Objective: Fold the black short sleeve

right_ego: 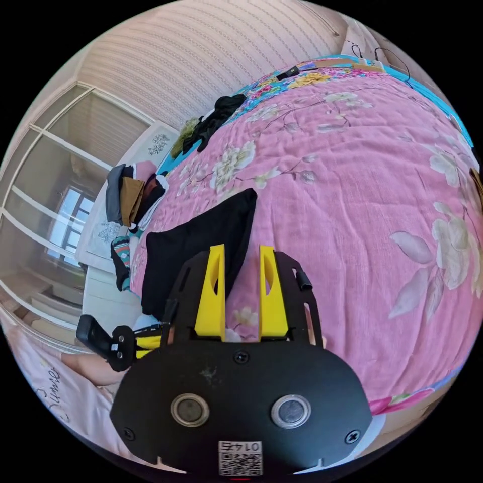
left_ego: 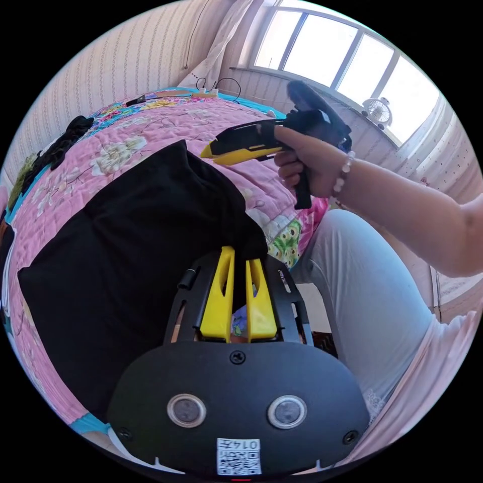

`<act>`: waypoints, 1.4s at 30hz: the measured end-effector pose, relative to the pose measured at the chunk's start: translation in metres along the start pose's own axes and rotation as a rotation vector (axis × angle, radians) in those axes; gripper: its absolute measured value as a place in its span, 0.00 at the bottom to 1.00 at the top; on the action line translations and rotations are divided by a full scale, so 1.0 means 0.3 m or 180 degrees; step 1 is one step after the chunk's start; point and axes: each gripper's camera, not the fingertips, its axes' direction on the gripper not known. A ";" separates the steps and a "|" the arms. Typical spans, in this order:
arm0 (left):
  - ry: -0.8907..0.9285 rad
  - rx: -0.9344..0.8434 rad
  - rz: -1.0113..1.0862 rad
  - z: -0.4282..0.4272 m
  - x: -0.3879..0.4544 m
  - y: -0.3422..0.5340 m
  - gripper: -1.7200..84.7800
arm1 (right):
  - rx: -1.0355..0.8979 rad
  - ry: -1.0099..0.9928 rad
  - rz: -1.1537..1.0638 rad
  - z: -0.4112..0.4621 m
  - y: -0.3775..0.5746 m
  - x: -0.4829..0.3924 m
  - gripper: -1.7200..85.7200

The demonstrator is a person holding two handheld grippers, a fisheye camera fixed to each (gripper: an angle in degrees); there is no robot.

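Observation:
The black short sleeve shirt (left_ego: 126, 241) lies partly folded on a pink floral quilt (left_ego: 151, 121). In the left gripper view, my left gripper (left_ego: 240, 254) has its yellow jaws close together, pinching the shirt's near corner at the bed's edge. A hand holds the right gripper (left_ego: 211, 151) in the air above the quilt, past the shirt's far corner. In the right gripper view, my right gripper (right_ego: 241, 250) is open above the quilt (right_ego: 352, 191) with nothing between its jaws. The shirt (right_ego: 201, 241) lies behind its left jaw. The left gripper (right_ego: 115, 342) shows at lower left.
A dark clothing pile (left_ego: 65, 141) (right_ego: 216, 118) lies at the bed's far side. Stacked clothes (right_ego: 133, 196) sit beyond the bed's edge. The person's leg in light trousers (left_ego: 362, 292) is beside the bed. A small fan (left_ego: 377, 110) stands on the windowsill.

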 end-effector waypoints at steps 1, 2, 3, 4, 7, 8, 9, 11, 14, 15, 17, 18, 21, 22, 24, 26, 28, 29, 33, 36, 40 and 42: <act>0.0016 0.0005 -0.0006 -0.007 -0.011 0.003 0.06 | -0.0009 -0.0107 0.0048 0.037 -0.027 0.001 0.14; 0.0039 0.0015 -0.0017 -0.015 -0.022 0.007 0.06 | -0.0021 -0.0060 0.0077 0.070 -0.051 -0.004 0.14; 0.0054 0.0025 -0.0022 -0.019 -0.028 0.009 0.06 | -0.0022 -0.0021 0.0079 0.083 -0.061 -0.008 0.13; 0.0088 0.0056 -0.0030 -0.032 -0.041 0.014 0.06 | 0.0014 0.0001 0.0083 0.100 -0.078 -0.018 0.11; 0.0218 0.0260 -0.0093 -0.107 -0.087 0.038 0.06 | -0.0023 -0.0138 0.0034 0.114 -0.118 -0.052 0.06; 0.0309 0.0397 -0.0228 -0.155 -0.122 0.057 0.06 | -0.0055 -0.0186 -0.0033 0.109 -0.134 -0.082 0.05; 0.0367 0.0467 -0.0322 -0.180 -0.144 0.070 0.06 | -0.0057 -0.0200 -0.0091 0.104 -0.141 -0.103 0.05; 0.0589 0.0737 -0.0758 -0.287 -0.246 0.141 0.06 | -0.0108 -0.0255 -0.0339 0.096 -0.175 -0.203 0.04; 0.0751 0.0996 -0.1210 -0.411 -0.369 0.257 0.06 | -0.0236 -0.0408 -0.0699 0.139 -0.217 -0.373 0.04; 0.0744 0.1048 -0.1275 -0.434 -0.389 0.282 0.06 | -0.0269 -0.0432 -0.0774 0.156 -0.225 -0.414 0.04; 0.0626 0.1189 -0.1448 -0.509 -0.455 0.374 0.05 | -0.0421 -0.0487 -0.1067 0.252 -0.247 -0.585 0.04; 0.0581 0.1206 -0.1491 -0.522 -0.469 0.396 0.05 | -0.0466 -0.0481 -0.1128 0.282 -0.252 -0.627 0.04; 0.0277 0.1165 -0.1806 -0.564 -0.531 0.493 0.04 | -0.0685 -0.0390 -0.1395 0.458 -0.268 -0.824 0.04; 0.0163 0.1140 -0.1927 -0.579 -0.548 0.525 0.04 | -0.0823 -0.0321 -0.1467 0.540 -0.270 -0.890 0.04; 0.0021 0.1044 -0.2062 -0.592 -0.566 0.564 0.03 | -0.1020 -0.0194 -0.1553 0.659 -0.261 -0.974 0.05; -0.0142 0.0798 -0.2190 -0.600 -0.585 0.603 0.02 | -0.1157 -0.0015 -0.1628 0.772 -0.236 -1.056 0.07; -0.0209 0.0671 -0.2278 -0.609 -0.594 0.634 0.01 | -0.1134 -0.0038 -0.1679 0.798 -0.222 -1.100 0.08; -0.0188 0.0698 -0.2340 -0.626 -0.597 0.657 0.01 | -0.1088 -0.0123 -0.1723 0.791 -0.218 -1.125 0.08; -0.0180 0.0776 -0.2336 -0.702 -0.592 0.692 0.02 | -0.0922 -0.0111 -0.2046 0.745 -0.217 -1.183 0.09; -0.0611 0.0771 -0.2230 -0.739 -0.596 0.669 0.04 | -0.0801 0.0230 -0.2204 0.738 -0.236 -1.201 0.11; -0.0556 0.0816 -0.2351 -0.679 -0.674 0.568 0.08 | -0.1125 0.0378 -0.2117 0.846 -0.239 -1.245 0.17; -0.0604 0.0820 -0.2297 -0.644 -0.690 0.513 0.08 | -0.1162 0.0592 -0.2251 0.899 -0.212 -1.290 0.17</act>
